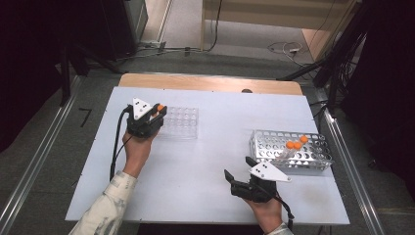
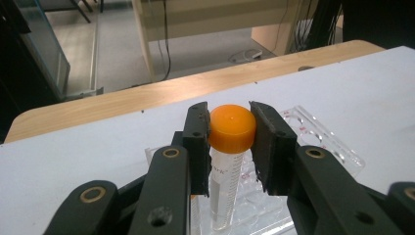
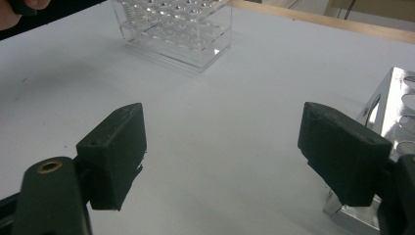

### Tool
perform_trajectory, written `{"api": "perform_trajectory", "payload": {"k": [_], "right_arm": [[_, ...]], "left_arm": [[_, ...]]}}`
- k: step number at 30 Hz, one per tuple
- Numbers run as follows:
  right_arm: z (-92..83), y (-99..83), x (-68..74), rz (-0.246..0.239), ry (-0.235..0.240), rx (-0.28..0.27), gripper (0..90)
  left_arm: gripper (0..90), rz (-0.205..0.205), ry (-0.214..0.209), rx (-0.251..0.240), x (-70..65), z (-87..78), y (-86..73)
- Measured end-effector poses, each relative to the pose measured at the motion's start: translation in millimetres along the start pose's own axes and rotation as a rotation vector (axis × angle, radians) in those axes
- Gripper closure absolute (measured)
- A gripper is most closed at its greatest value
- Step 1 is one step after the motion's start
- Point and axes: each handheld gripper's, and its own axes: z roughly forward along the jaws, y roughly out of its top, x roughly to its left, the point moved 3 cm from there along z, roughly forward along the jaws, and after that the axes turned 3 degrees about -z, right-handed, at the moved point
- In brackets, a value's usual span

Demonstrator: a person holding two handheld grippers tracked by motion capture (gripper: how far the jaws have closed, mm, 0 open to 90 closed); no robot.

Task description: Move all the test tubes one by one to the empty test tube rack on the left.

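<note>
My left gripper [image 2: 231, 132] is shut on an orange-capped clear tube [image 2: 229, 161], its black pads clamped on the cap. The tube hangs upright over the left end of a clear plastic rack [image 2: 323, 142]. From above, the left gripper [image 1: 157, 110] sits at the left edge of that clear rack [image 1: 182, 122]. My right gripper [image 1: 237, 168] rests near the front of the table with its jaws wide apart and nothing between them. In the right gripper view its fingers [image 3: 115, 152] frame bare white table. A metal rack [image 1: 293, 149] at the right holds orange-capped tubes [image 1: 295, 144].
The white tabletop [image 1: 210, 166] lies on a wooden table [image 1: 210, 83]. Cables and dark stands line the floor behind and to the right. The metal rack's corner [image 3: 391, 112] is close to my right gripper's right finger.
</note>
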Motion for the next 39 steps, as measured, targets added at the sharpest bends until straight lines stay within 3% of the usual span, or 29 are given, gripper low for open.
{"api": "perform_trajectory", "payload": {"k": [8,24,29,34,39], "right_arm": [[0.6,-0.6,0.3,0.001,0.000,0.007,16.7],[0.5,-1.0,-0.2,0.003,-0.003,0.007,16.7],[-1.0,-1.3,-2.2,0.005,-0.011,0.001,16.6],[-2.1,-1.2,-3.8,0.006,-0.014,-0.002,16.5],[-4.0,-0.9,-6.7,0.004,-0.021,-0.005,16.5]], "left_arm": [[68.8,0.001,0.006,0.009,-0.9,1.0,-1.5],[55.9,-0.027,-0.011,-0.003,0.3,-3.1,1.1],[43.1,-0.043,-0.017,-0.006,0.3,-5.6,2.3],[22.7,-0.080,-0.011,-0.023,1.5,-10.7,5.6],[16.6,-0.093,-0.035,-0.021,0.2,-15.8,6.9]]}}
